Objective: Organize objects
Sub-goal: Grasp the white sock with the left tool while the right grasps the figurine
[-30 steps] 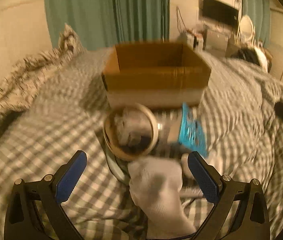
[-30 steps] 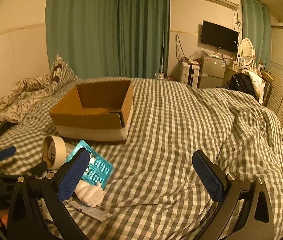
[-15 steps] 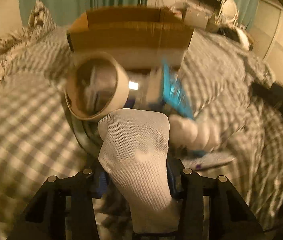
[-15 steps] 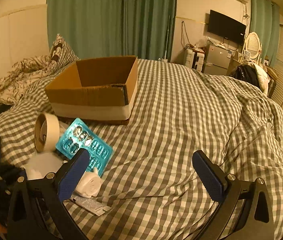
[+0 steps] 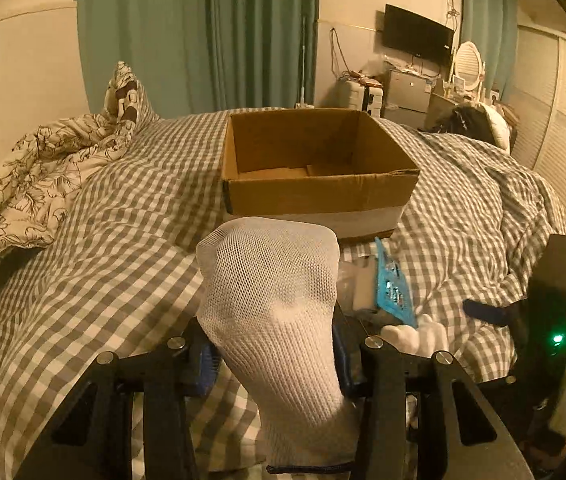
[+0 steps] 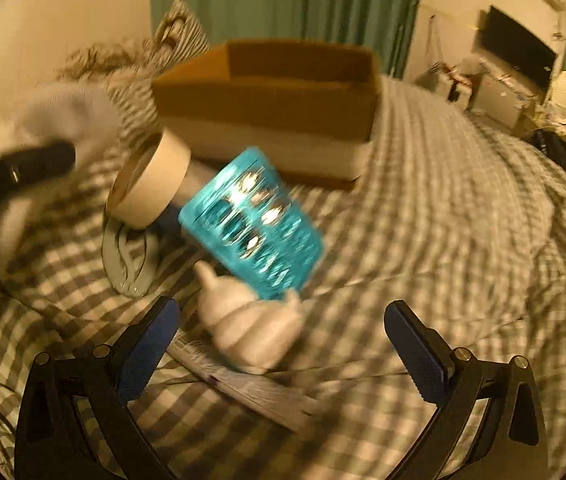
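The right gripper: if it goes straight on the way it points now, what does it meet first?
Probably the white ridged figure, lying just ahead between the open right gripper fingers; the blue blister pack is behind it. Blur makes depth uncertain.

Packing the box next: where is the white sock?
In the left wrist view, the white sock is clamped in the left gripper, just before the cardboard box.

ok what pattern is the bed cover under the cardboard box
Grey-and-white check bed cover, clearest in the left wrist view.
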`<state>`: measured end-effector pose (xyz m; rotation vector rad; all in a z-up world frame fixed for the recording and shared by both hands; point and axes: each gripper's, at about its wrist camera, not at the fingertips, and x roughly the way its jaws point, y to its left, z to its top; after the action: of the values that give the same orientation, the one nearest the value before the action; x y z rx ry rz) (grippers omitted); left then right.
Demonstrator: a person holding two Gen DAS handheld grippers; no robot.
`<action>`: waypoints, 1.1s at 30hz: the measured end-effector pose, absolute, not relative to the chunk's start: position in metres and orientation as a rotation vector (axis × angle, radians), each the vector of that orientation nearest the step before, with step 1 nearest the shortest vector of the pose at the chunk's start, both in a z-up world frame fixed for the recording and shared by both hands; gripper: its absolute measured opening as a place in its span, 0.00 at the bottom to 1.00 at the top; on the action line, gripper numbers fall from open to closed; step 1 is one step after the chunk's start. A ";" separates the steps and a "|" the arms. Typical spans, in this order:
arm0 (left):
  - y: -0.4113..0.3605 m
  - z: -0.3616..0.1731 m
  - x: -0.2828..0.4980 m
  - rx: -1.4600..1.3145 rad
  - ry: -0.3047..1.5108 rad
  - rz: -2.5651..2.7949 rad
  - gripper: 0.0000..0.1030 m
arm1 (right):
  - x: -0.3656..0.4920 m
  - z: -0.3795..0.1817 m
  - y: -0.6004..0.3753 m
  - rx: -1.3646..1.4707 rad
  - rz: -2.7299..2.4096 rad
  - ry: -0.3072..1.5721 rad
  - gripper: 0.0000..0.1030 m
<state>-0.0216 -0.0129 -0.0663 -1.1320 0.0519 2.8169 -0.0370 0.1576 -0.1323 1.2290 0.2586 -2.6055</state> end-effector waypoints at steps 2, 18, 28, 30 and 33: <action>-0.015 -0.070 -0.024 -1.146 0.042 2.809 0.44 | -0.042 -0.140 0.153 1.246 -2.585 0.251 0.80; -0.002 -0.059 -0.017 -1.101 0.010 2.806 0.44 | -0.021 -0.073 0.171 1.094 -2.622 0.182 0.61; 0.003 -0.020 -0.054 -0.992 -0.029 2.846 0.44 | -0.077 0.014 0.175 0.845 -2.708 0.169 0.61; 0.002 -0.010 -0.073 -0.960 -0.046 2.850 0.44 | -0.098 0.024 0.172 0.825 -2.711 0.155 0.61; 0.002 -0.002 -0.107 -0.937 -0.022 2.882 0.45 | -0.132 0.030 0.169 0.832 -2.699 0.115 0.61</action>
<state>-0.1073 0.0024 -0.0021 -0.9366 -0.0215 2.8819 -0.1318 0.1688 0.0299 0.8318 0.1152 -2.6992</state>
